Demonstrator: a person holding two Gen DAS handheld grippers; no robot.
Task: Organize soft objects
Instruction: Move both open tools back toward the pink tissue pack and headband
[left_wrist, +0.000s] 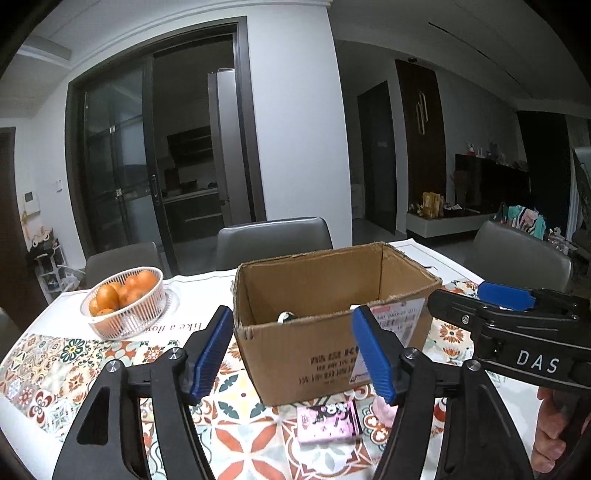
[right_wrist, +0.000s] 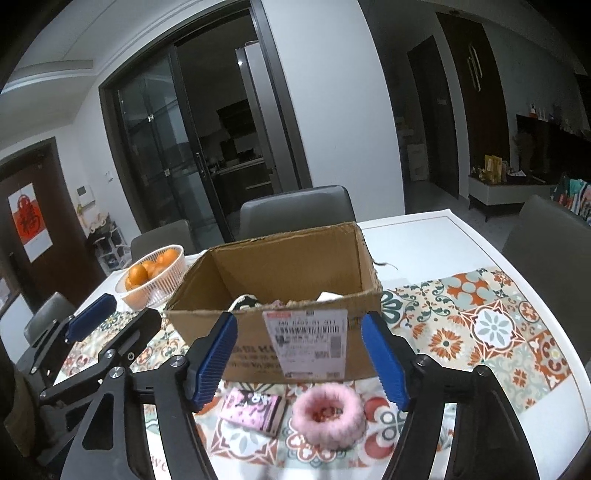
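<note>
Two hand-held tongs hover over a table (right_wrist: 424, 236) covered with a patterned tile-print cloth. The left tongs (left_wrist: 295, 350) and the right tongs (right_wrist: 301, 354) are both spread wide and hold nothing. Behind them stands an open cardboard box (right_wrist: 280, 266) with a few soft items already lying inside, too hidden to name. On the cloth just in front of the box lie a fluffy pink scrunchie (right_wrist: 327, 415) and, just beside it to the left, a small pink pouch printed with a dark cartoon figure (right_wrist: 255, 408).

The step in hand looks like picking up the next soft item. The scrunchie sits below the right tongs, so lowering and closing them on its rim seems the likely move.

The right tongs' body reads "DAS". The box carries a white shipping label (right_wrist: 308, 341) and upside-down Chinese print, both illegible. A white basket of oranges (left_wrist: 125, 302) stands to the left.
</note>
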